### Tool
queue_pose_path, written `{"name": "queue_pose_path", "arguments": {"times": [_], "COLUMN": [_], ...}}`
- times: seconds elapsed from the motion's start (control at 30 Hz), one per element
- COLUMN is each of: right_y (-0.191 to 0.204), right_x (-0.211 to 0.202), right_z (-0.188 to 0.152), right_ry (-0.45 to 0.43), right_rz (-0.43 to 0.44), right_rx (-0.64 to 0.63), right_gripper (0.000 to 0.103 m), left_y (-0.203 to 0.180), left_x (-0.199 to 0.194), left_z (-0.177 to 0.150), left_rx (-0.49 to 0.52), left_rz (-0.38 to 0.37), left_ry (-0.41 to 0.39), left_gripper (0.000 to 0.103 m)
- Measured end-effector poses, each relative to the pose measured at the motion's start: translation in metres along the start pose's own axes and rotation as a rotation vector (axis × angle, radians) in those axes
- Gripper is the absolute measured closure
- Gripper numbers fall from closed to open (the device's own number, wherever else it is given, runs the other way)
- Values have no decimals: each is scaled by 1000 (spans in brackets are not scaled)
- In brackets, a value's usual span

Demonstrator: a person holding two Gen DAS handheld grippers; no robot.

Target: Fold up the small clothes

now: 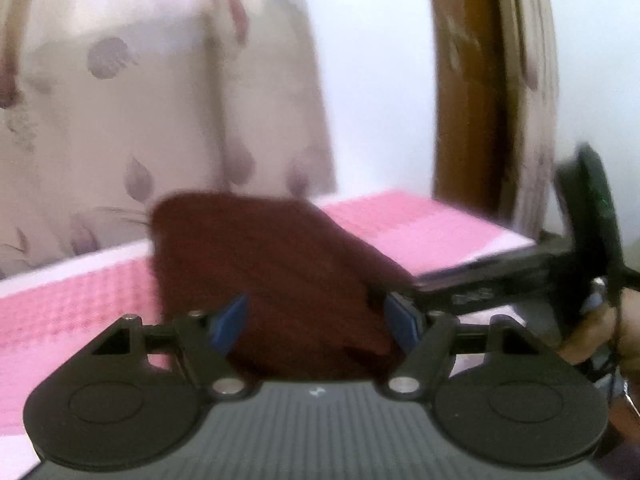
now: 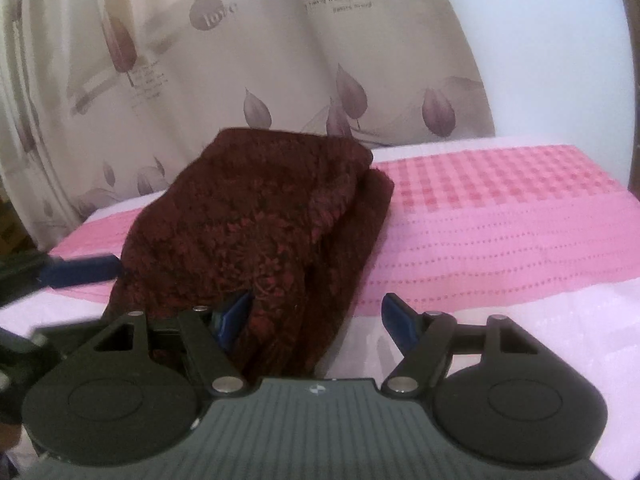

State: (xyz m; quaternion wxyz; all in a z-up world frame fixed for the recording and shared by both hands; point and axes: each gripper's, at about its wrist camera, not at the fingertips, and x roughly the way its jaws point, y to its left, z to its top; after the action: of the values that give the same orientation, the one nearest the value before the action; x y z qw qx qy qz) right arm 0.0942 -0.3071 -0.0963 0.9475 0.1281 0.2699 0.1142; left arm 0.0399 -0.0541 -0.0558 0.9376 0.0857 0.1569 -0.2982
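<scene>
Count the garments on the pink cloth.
1: a dark red knitted garment, folded in layers, lying on the pink cloth in front of the curtain. Anything tucked inside or under its folds would be hidden.

Pink checked cloth (image 2: 500, 216) spread flat over the surface, filling 3 to 9 o'clock. Cream curtain (image 2: 280, 72) printed with purple leaves and lettering hanging behind, from 9 to 1 o'clock. White wall (image 2: 552, 40) at 2 o'clock. Brown wooden frame (image 1: 464, 92) upright at 1 o'clock, left wrist view.
</scene>
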Motion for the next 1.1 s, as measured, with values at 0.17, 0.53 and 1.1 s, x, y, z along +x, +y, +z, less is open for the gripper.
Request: {"name": "queue_pose_path", "arguments": {"times": [0.17,0.53,1.1], "right_y": [-1,-32,71], "right_x": [-22,38,17], "right_z": [12,32,19], "right_ry": [-70,99,60], "right_rz": [17,133,403], "right_rx": [24,196,195], "right_gripper": [8,0,47], "left_y": [77,205,198], "left_x": [-9,140,-9], "left_z": [22,-26,-17], "left_rx": [-184,-721,-540], "left_rz": [-60,-438,-269], "left_ry": [-47,297,189], "left_gripper": [1,1,26]}}
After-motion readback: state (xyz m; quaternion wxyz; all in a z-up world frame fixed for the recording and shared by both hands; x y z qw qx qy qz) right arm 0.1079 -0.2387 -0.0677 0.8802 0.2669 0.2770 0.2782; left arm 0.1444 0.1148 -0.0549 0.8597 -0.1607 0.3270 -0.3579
